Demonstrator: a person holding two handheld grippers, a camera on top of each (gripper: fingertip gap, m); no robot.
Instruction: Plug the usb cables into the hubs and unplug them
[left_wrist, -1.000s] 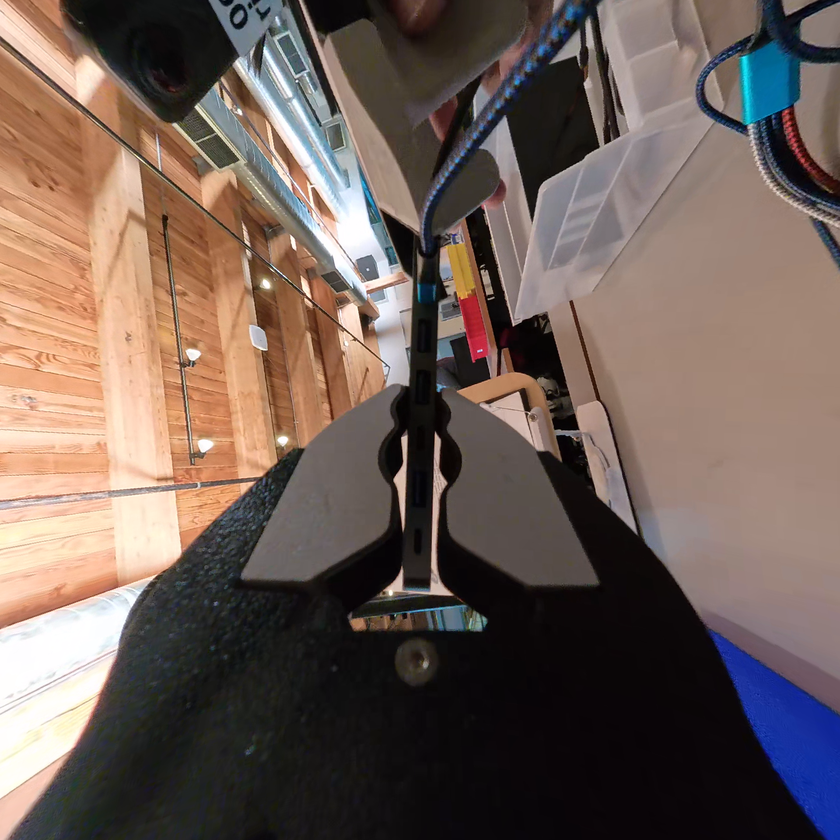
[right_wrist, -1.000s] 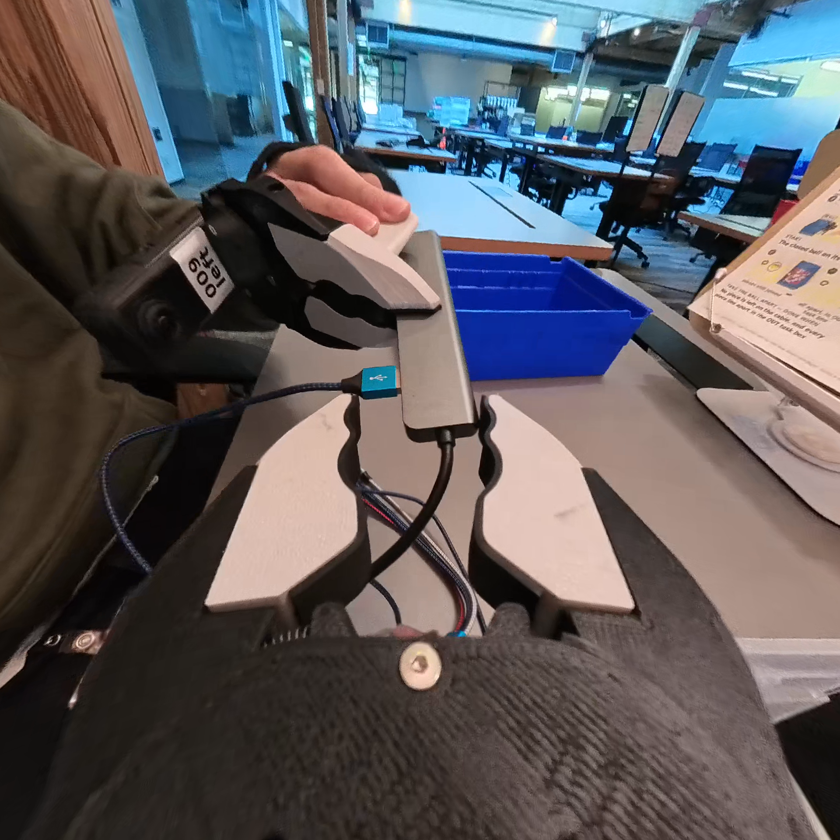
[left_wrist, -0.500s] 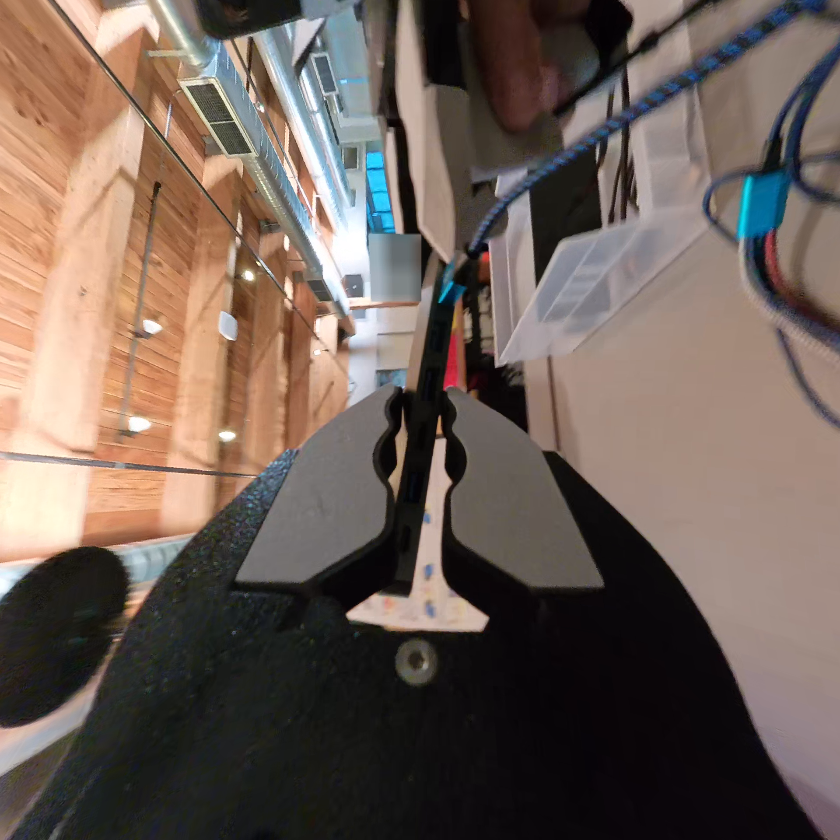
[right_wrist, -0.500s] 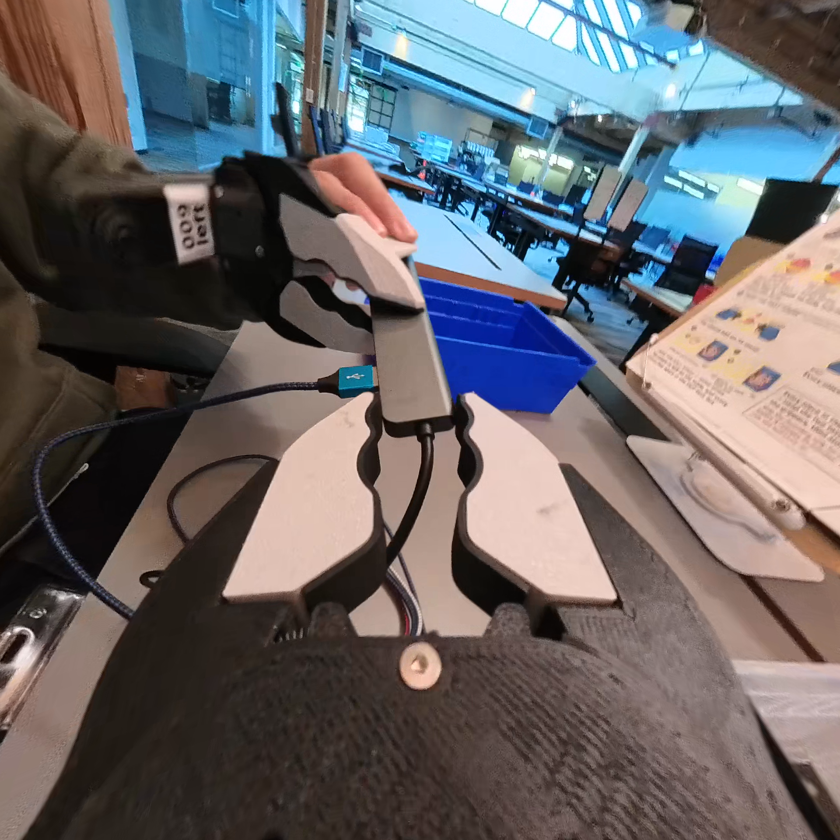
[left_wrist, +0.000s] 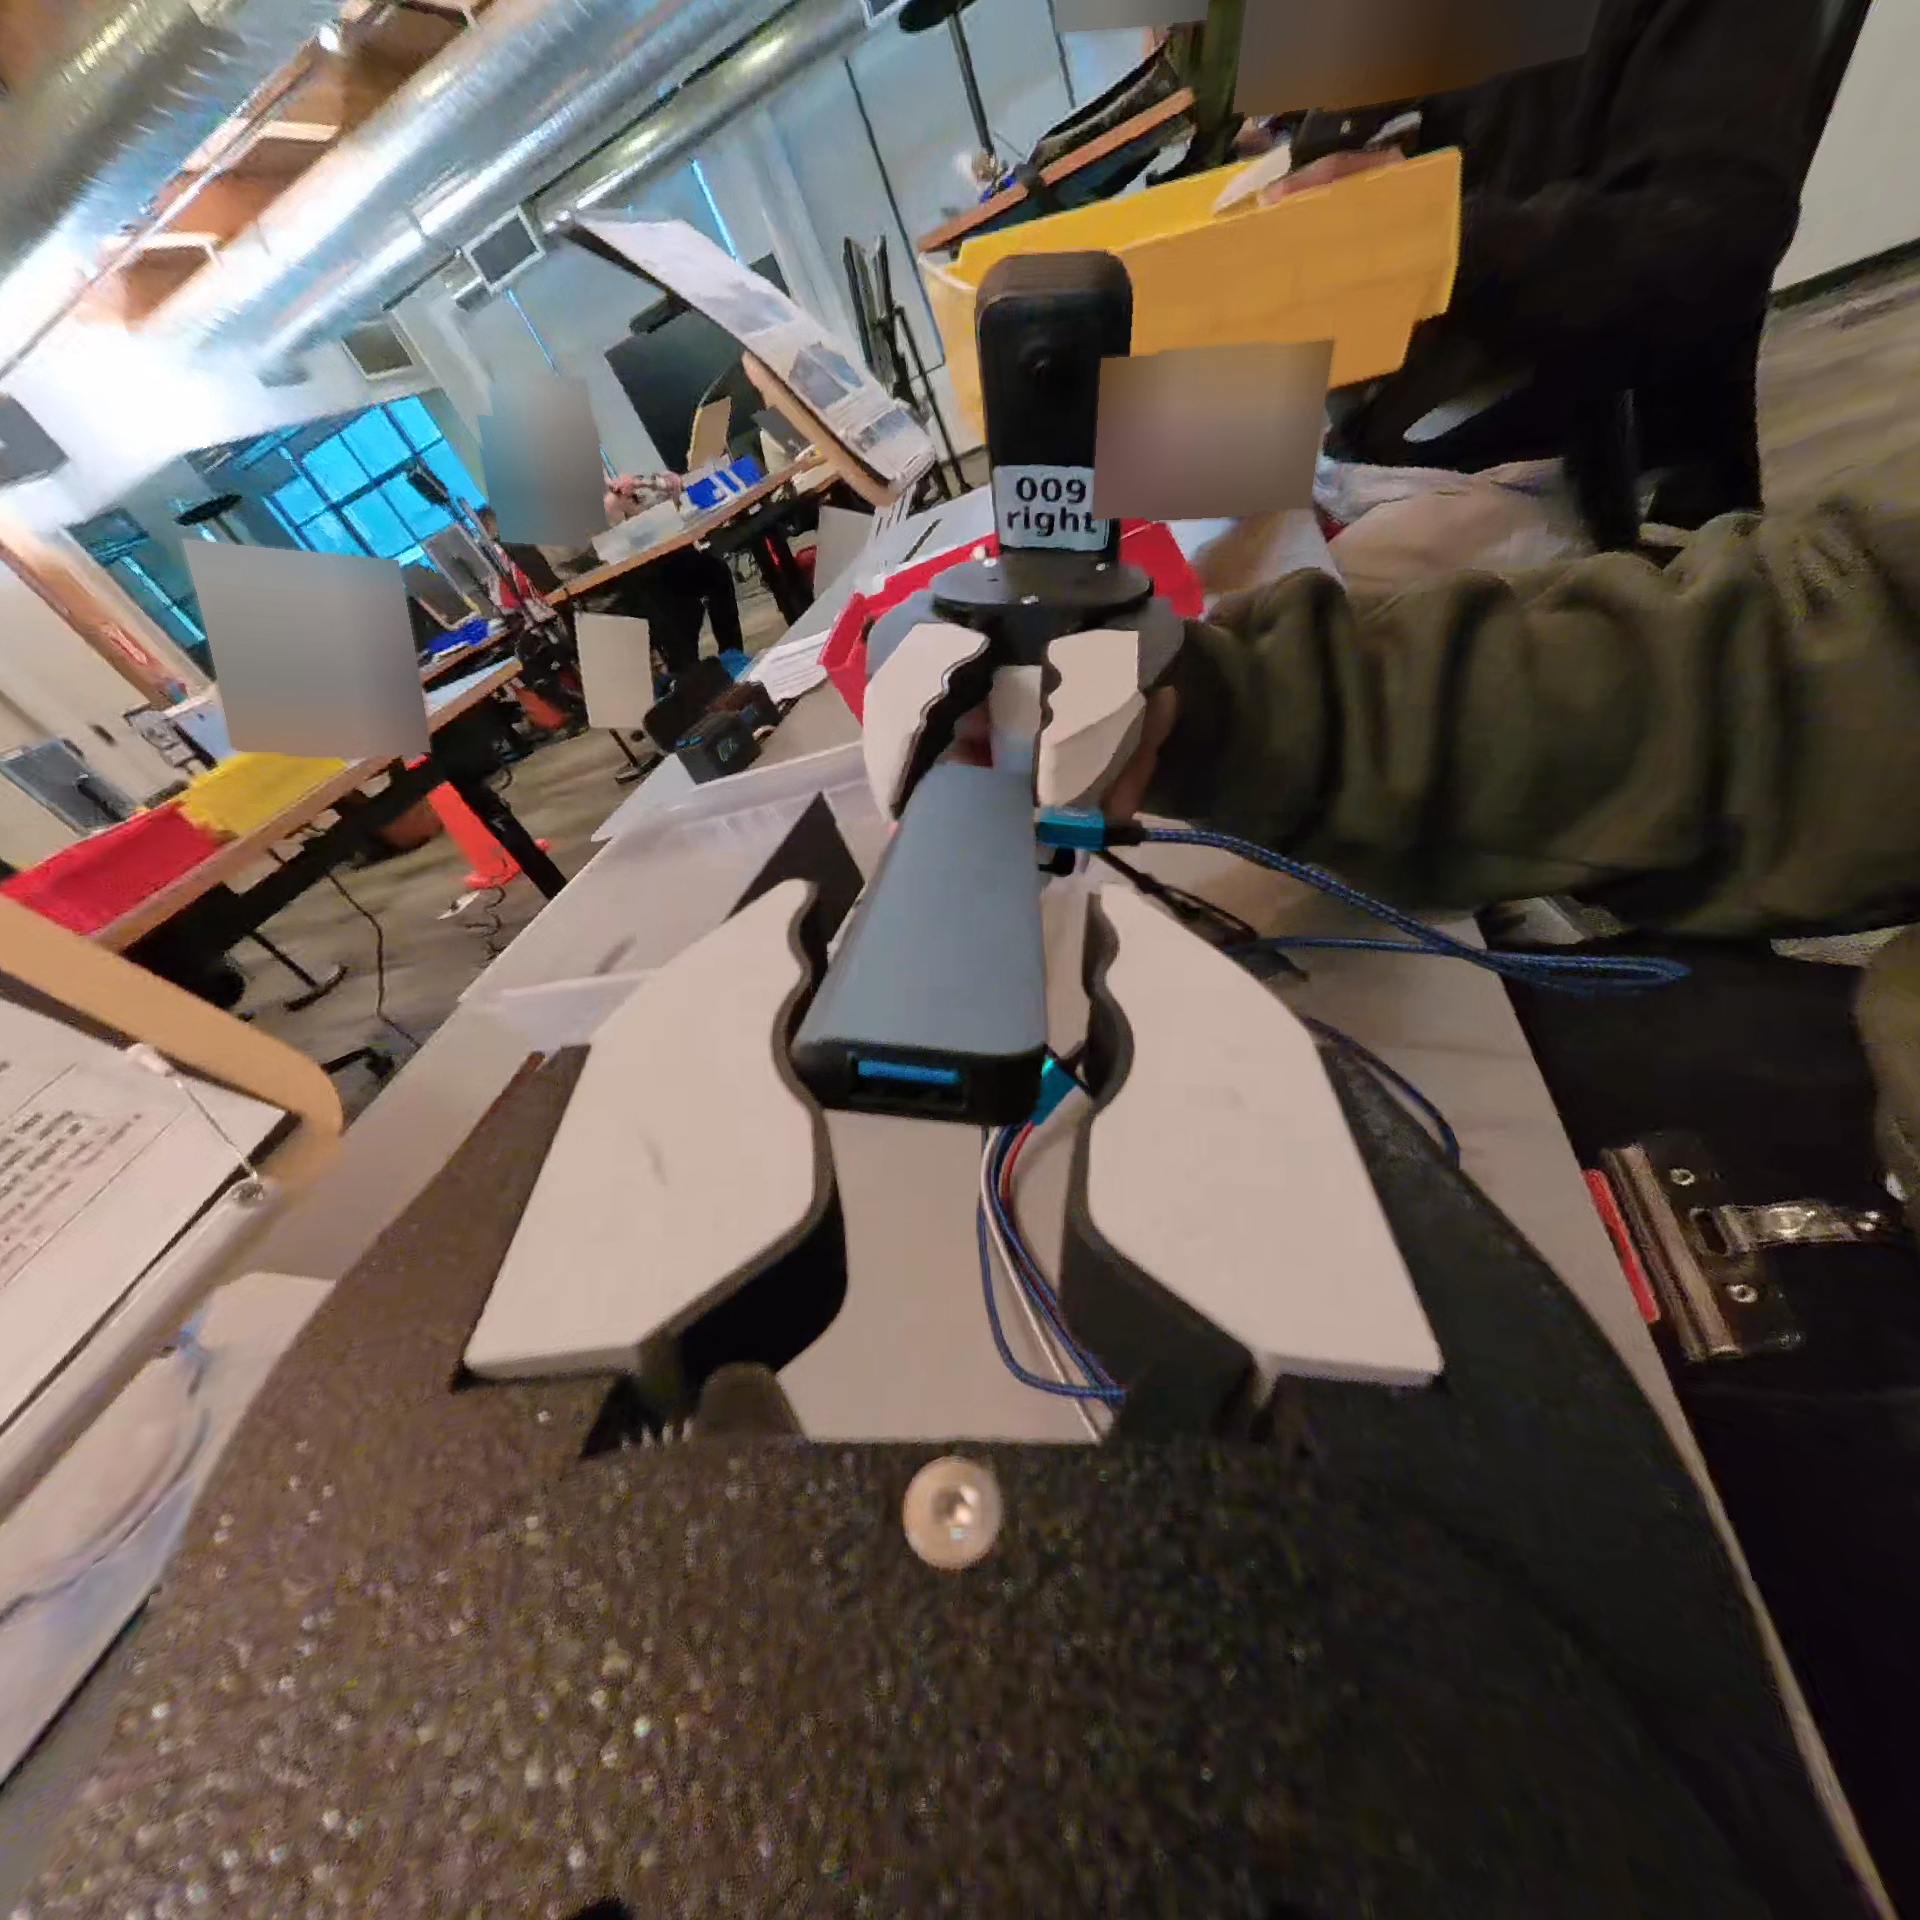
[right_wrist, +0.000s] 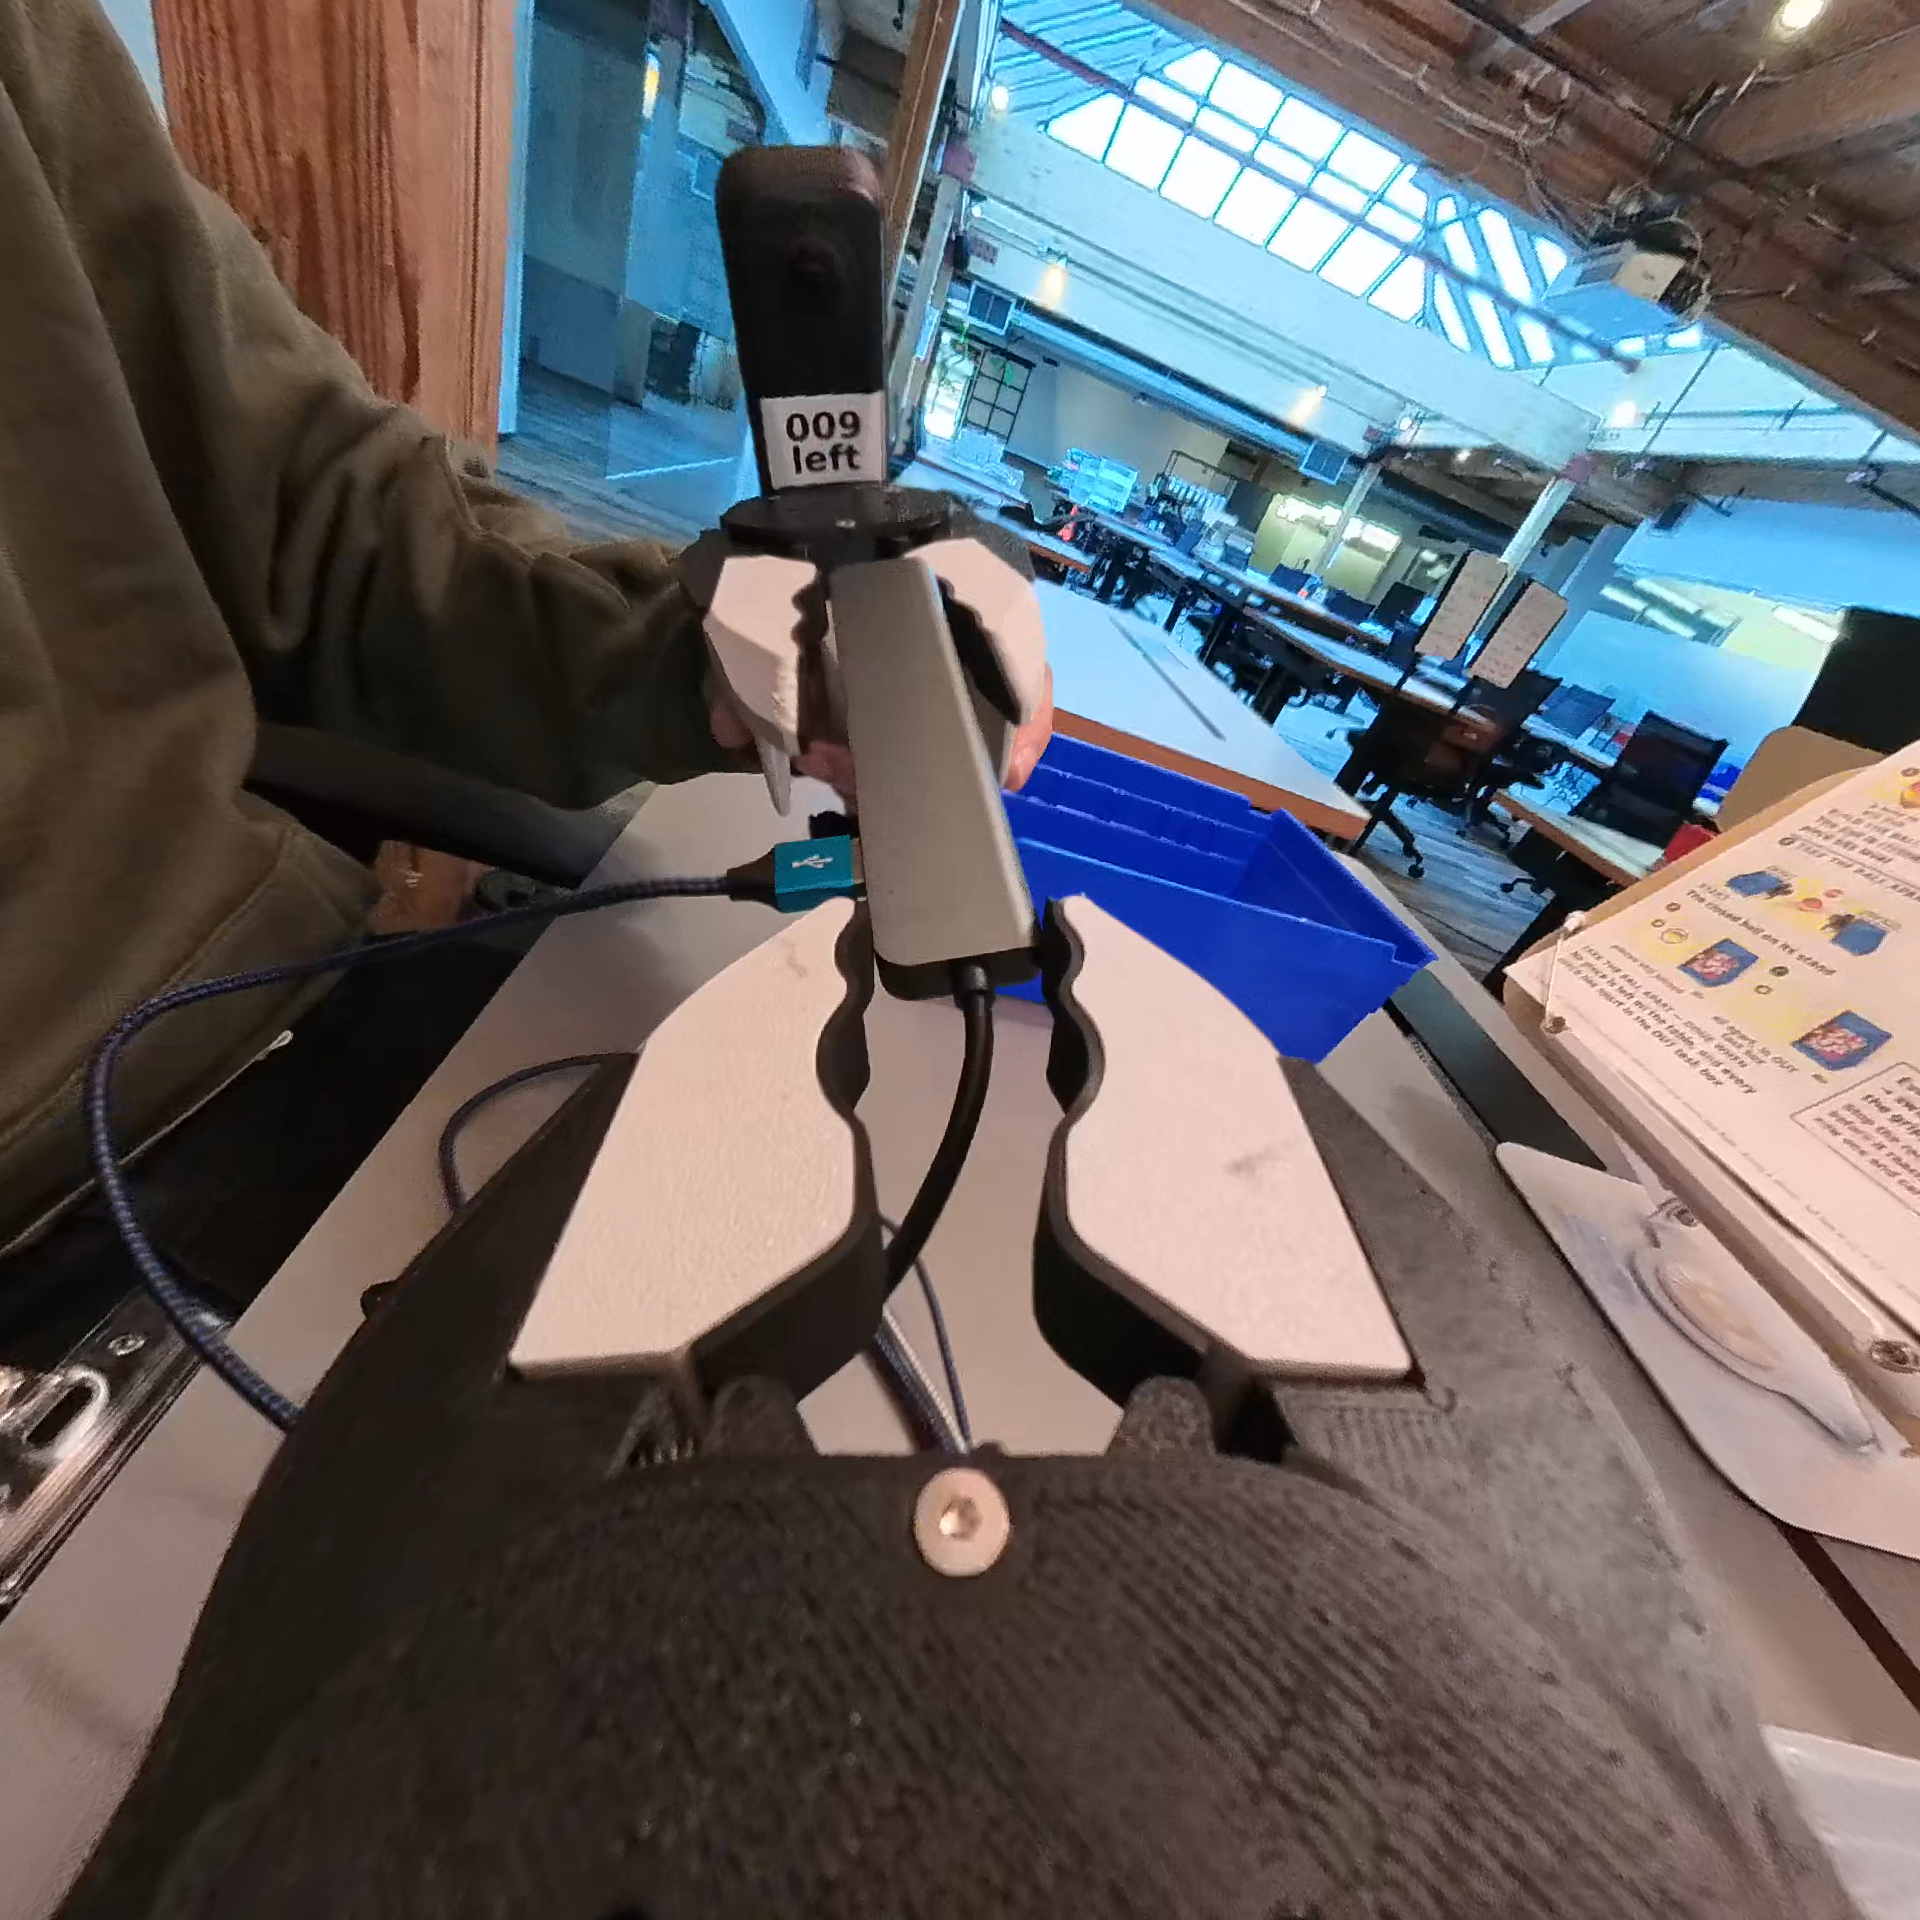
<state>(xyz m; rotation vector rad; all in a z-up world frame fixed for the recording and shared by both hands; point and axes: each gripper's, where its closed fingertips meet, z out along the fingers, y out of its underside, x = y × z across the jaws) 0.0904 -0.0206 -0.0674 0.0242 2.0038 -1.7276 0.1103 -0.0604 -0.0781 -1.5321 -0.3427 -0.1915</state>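
Note:
A grey USB hub (left_wrist: 935, 935) hangs in the air between my two grippers, above the table (left_wrist: 1403, 1029). A teal USB plug (right_wrist: 816, 873) on a blue braided cable (right_wrist: 312, 966) sits in its side port. My right gripper (right_wrist: 951, 920) is shut on the end of the hub (right_wrist: 925, 790) where its black lead (right_wrist: 961, 1091) comes out. My left gripper (left_wrist: 951, 904) is open around the other end, which has a blue port (left_wrist: 904, 1075). A small gap shows at its right finger (left_wrist: 1195, 1122). Each gripper also shows in the other's view, right (left_wrist: 971, 727) and left (right_wrist: 873, 665).
Loose red, white and blue cables (left_wrist: 1013, 1247) lie on the table under the hub. A blue bin (right_wrist: 1195, 883) stands behind it. An instruction sheet on a stand (right_wrist: 1714, 987) is at one side. Clear plastic trays (left_wrist: 707, 831) and a metal latch (left_wrist: 1714, 1257) sit near the edges. The tips of one gripper are about 6 centimeters away from the tips of the other.
My left gripper let go of the hub's thin faces, turned about a quarter turn and now stands open around its width. My right gripper closed on the lead end.

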